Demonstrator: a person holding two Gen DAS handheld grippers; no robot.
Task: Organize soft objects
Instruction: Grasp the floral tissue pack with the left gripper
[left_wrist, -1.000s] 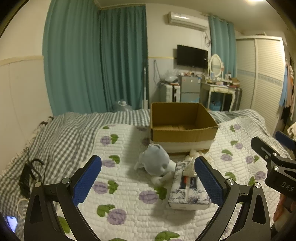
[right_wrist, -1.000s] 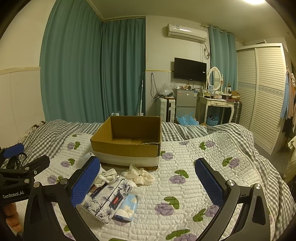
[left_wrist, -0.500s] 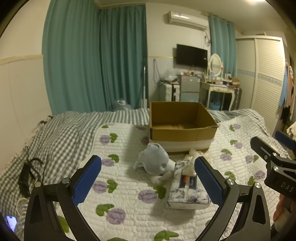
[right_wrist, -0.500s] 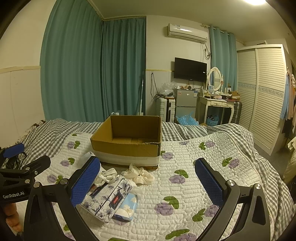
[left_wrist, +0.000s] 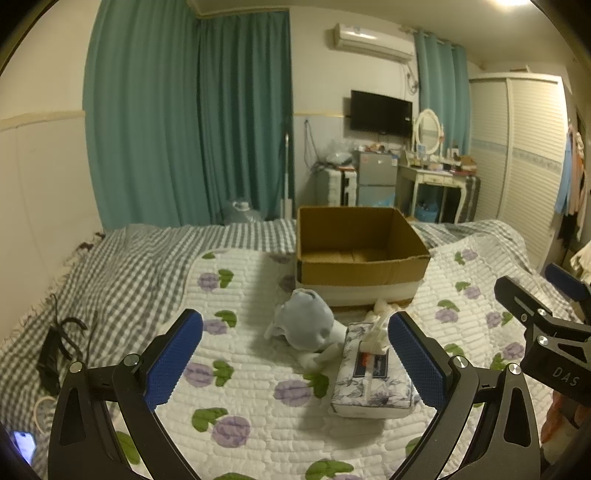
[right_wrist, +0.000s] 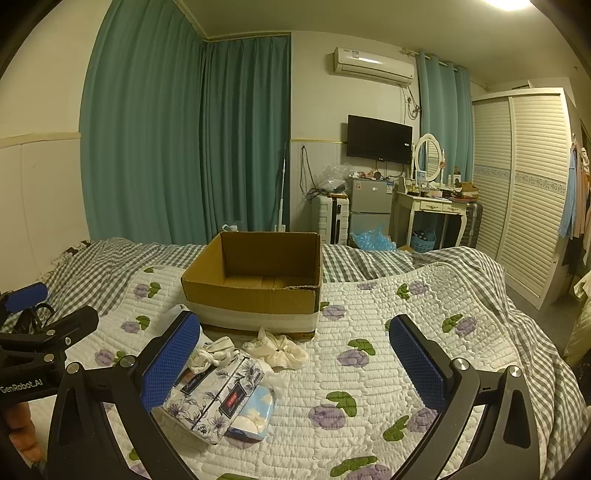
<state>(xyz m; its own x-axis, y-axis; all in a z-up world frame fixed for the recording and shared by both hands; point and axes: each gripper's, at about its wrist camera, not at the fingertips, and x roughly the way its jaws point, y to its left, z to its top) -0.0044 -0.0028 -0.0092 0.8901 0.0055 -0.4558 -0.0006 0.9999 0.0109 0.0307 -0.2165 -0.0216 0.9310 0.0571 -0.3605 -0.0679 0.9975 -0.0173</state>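
A white quilted bedspread printed with purple flowers and green leaves (left_wrist: 258, 413) covers the bed, over a grey-and-white checked sheet (left_wrist: 122, 258). On the quilt stands an open brown cardboard box with a white band round its base (left_wrist: 360, 258), nothing visible inside it. Just in front of the box lie the soft things: a pale blue plush toy (left_wrist: 306, 325), touching or nearly touching a soft tissue pack in a blue-and-white floral wrap (left_wrist: 369, 380) on its right, with a crumpled cream cloth (right_wrist: 279, 349) between pack and box. From the right wrist view a small light blue packet (right_wrist: 255, 410) lies against the tissue pack — what it holds is hard to make out.

The left gripper (left_wrist: 295, 363) hangs above the quilt with its blue-padded jaws wide apart, holding nothing. The right gripper (right_wrist: 293, 365) is likewise spread wide and empty — its left pad overlaps the tissue pack in view.
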